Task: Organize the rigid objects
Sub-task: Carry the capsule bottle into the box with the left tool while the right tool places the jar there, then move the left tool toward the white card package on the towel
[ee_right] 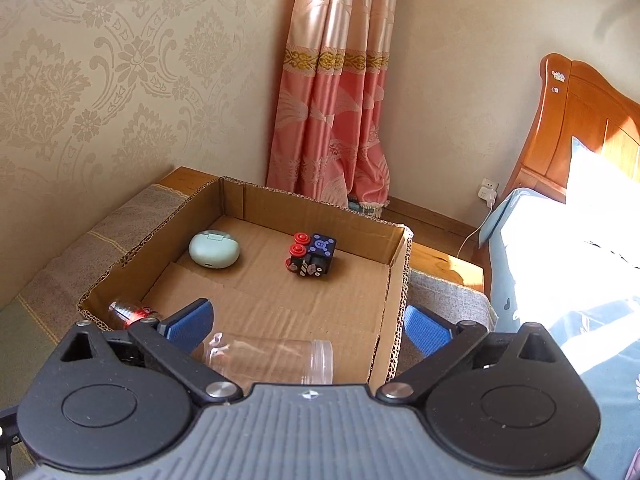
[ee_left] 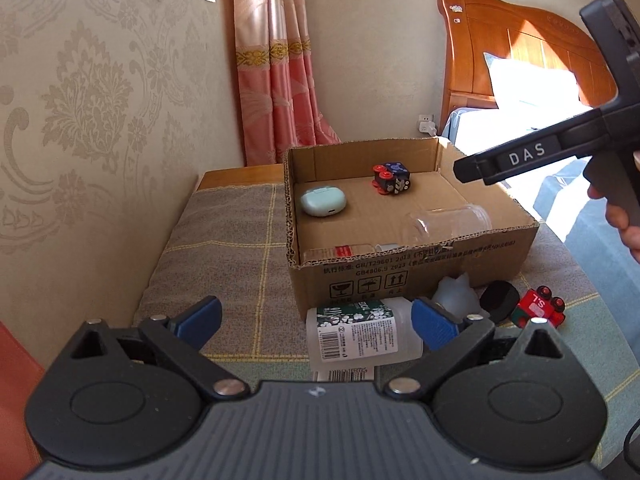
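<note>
Rigid objects are lying near both grippers. Just ahead of the left gripper (ee_left: pixel 316 322), its ribbed blue pads standing wide apart and empty, a labelled plastic bottle (ee_left: pixel 360 332) is resting on the woven cloth. Beyond the right gripper (ee_right: pixel 308 326), also spread wide and empty, a clear cylindrical jar (ee_right: pixel 276 360) is lying inside the corrugated cardboard box (ee_right: pixel 396 280). Farther in are sitting a smooth mint oval case (ee_right: pixel 214 249) and a blocky toy train (ee_right: pixel 310 256).

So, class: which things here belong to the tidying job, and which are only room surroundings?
Job:
cardboard box
mint earbud case
black toy train
clear jar
labelled bottle
black puck
red toy train
left gripper, open
right gripper, open

Surroundings:
curtain
headboard
wall socket
</note>
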Demonstrator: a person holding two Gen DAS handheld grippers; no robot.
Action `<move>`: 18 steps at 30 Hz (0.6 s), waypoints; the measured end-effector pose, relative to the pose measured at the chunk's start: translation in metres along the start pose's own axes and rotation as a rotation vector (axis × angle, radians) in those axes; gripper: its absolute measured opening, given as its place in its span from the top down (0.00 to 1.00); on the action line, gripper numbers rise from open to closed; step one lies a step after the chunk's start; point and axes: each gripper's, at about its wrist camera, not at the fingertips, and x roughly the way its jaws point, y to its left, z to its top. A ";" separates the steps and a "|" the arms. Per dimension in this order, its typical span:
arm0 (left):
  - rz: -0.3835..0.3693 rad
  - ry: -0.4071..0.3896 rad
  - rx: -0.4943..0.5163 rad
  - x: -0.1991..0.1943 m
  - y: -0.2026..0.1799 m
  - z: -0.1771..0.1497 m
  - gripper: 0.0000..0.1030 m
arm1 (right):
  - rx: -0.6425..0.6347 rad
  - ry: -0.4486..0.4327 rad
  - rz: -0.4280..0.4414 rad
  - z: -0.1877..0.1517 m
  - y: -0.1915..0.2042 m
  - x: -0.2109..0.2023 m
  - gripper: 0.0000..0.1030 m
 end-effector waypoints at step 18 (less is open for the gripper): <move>0.082 0.064 0.065 -0.029 -0.012 -0.045 0.02 | 0.018 0.026 -0.028 -0.134 0.009 -0.098 0.00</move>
